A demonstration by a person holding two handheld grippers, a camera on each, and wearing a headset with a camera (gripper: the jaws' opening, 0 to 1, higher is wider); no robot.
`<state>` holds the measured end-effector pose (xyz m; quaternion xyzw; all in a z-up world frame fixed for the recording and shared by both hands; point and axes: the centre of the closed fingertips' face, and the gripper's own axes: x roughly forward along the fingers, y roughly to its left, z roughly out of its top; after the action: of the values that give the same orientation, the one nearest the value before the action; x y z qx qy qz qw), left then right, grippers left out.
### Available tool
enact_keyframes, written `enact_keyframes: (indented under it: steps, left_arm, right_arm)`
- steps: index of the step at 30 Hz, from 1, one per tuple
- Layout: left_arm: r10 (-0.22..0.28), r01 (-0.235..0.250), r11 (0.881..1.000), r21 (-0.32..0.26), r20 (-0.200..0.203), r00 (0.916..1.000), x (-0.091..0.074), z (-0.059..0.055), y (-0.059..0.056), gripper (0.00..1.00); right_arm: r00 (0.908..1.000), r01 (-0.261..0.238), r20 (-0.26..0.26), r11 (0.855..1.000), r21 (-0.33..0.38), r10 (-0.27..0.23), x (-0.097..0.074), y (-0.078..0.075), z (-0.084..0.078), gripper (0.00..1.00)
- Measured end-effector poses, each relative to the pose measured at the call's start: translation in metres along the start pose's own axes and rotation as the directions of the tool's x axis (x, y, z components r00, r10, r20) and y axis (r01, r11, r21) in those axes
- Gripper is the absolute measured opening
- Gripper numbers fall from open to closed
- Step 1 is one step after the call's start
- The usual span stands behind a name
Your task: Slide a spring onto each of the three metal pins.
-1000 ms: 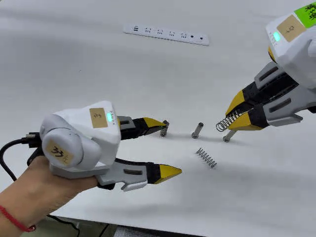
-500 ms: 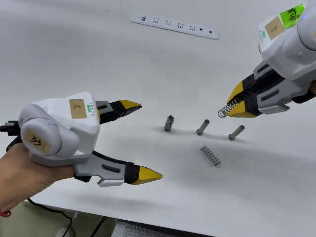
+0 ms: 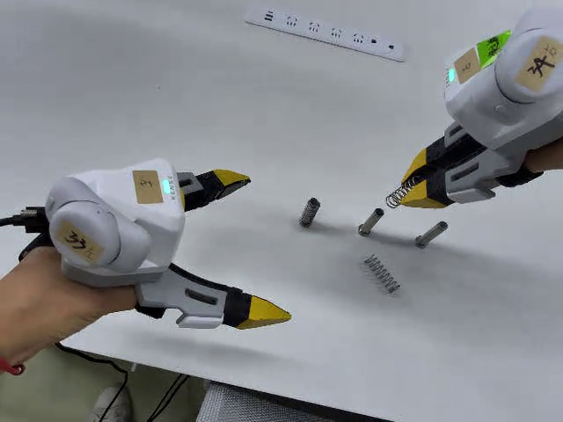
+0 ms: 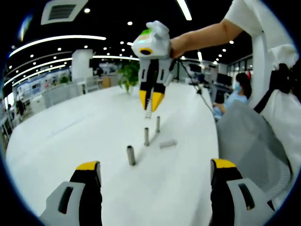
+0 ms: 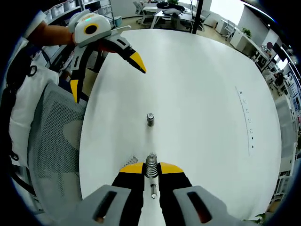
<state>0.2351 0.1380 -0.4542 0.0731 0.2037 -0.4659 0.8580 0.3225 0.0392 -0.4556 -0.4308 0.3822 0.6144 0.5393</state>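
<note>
Three short metal pins stand in a row on the white table: the left pin [image 3: 310, 212] wears a spring, the middle pin [image 3: 371, 221] and the right pin [image 3: 431, 234] are bare. My right gripper [image 3: 413, 190] hovers above them, shut on a spring [image 3: 401, 194] that points down toward the middle pin. In the right gripper view the held spring [image 5: 150, 165] hangs over a bare pin [image 5: 153, 188], with the sprung pin [image 5: 150, 119] beyond. A loose spring [image 3: 382, 273] lies in front of the pins. My left gripper [image 3: 251, 246] is open, left of the pins, holding nothing.
A white power strip [image 3: 325, 32] lies at the table's far side. The table's near edge runs just under the left gripper. In the left gripper view, a mesh chair [image 4: 249, 141] stands on the right and a seated person is further back.
My left gripper has drawn back to the left, away from the sprung pin. The right gripper, still holding its spring, has lifted and shifted from the right pin toward the middle one.
</note>
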Motion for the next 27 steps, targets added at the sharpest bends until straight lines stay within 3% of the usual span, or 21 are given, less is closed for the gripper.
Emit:
enact_keyframes:
  steps: [5,27]
  left_arm:
    - [-0.003,0.003,1.0,0.0,-0.005,1.0,0.001,-0.002,0.0,1.0]
    - [-0.009,0.01,0.999,-0.032,0.011,0.9999,0.003,0.0,0.001,1.0]
  right_arm:
    - [0.9999,-0.007,-0.013,1.0,0.003,0.007,0.01,-0.001,-0.005,0.12]
    - [0.9992,-0.023,-0.033,1.0,0.017,0.024,0.019,-0.004,-0.008,0.12]
